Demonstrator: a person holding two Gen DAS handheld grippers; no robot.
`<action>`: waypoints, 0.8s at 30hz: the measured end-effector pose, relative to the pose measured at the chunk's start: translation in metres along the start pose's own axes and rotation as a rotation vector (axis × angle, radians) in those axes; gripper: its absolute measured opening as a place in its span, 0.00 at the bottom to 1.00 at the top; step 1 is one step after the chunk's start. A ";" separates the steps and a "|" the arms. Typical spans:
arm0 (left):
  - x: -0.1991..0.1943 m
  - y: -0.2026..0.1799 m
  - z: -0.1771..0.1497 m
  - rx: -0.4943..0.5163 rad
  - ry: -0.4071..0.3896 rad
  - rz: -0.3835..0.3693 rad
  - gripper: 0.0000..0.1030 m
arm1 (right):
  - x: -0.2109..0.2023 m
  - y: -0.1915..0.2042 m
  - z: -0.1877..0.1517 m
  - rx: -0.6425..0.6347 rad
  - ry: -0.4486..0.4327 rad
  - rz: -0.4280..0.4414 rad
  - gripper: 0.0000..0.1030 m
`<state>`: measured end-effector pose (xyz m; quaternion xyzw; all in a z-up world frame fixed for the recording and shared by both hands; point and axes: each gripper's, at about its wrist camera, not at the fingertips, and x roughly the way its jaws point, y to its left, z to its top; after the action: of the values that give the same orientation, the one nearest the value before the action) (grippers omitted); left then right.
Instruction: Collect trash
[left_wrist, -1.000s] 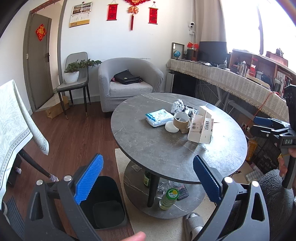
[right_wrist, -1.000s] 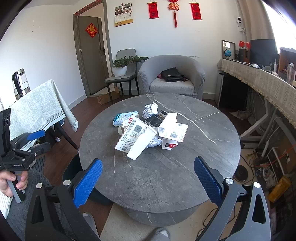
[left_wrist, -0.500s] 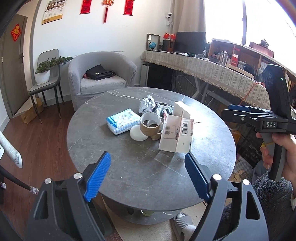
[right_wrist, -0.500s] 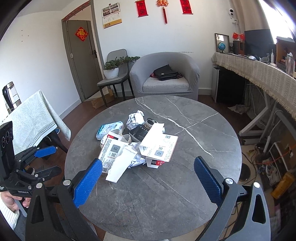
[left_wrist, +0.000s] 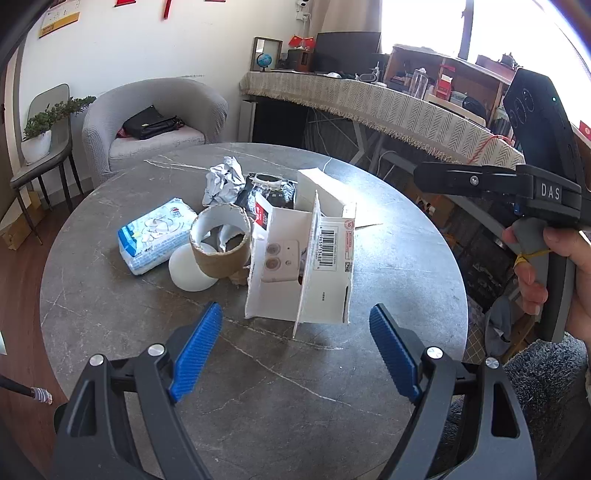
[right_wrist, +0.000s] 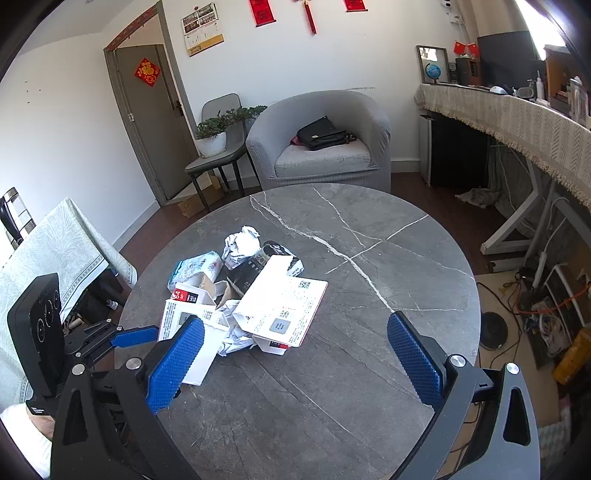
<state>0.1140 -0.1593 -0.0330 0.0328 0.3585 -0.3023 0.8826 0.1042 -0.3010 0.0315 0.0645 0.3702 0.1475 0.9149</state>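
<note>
A pile of trash lies on the round grey marble table (left_wrist: 332, 387): an opened white cardboard box (left_wrist: 306, 273), a brown cardboard roll (left_wrist: 221, 243), a white lid (left_wrist: 186, 271), a blue-white wipes pack (left_wrist: 157, 234), crumpled paper (left_wrist: 223, 182) and a black wrapper (left_wrist: 271, 194). My left gripper (left_wrist: 295, 347) is open and empty, just short of the white box. My right gripper (right_wrist: 295, 358) is open and empty above the table, near the white box flaps (right_wrist: 282, 306). The crumpled paper (right_wrist: 242, 243) lies behind them.
A grey armchair (right_wrist: 321, 144) with a black bag stands behind the table. A chair with a potted plant (right_wrist: 212, 138) is beside it. A long desk with a fringed cloth (left_wrist: 388, 107) runs along the right. A cloth-covered table (right_wrist: 51, 243) is at the left.
Both grippers have moved in over the table toward the trash pile. The left one rose from beside the floor bin to table height. Both stay open.
</note>
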 end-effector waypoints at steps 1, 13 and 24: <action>0.002 0.000 0.001 -0.003 0.000 -0.004 0.82 | 0.002 -0.001 0.000 -0.001 0.004 -0.001 0.97; 0.025 -0.006 0.011 -0.037 0.017 -0.039 0.79 | 0.018 -0.003 0.005 -0.013 0.017 0.006 0.83; 0.028 -0.004 0.012 -0.052 0.041 -0.051 0.58 | 0.034 0.012 0.006 0.034 0.032 0.034 0.79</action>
<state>0.1350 -0.1801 -0.0417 0.0067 0.3852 -0.3146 0.8676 0.1292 -0.2794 0.0163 0.0841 0.3862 0.1578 0.9049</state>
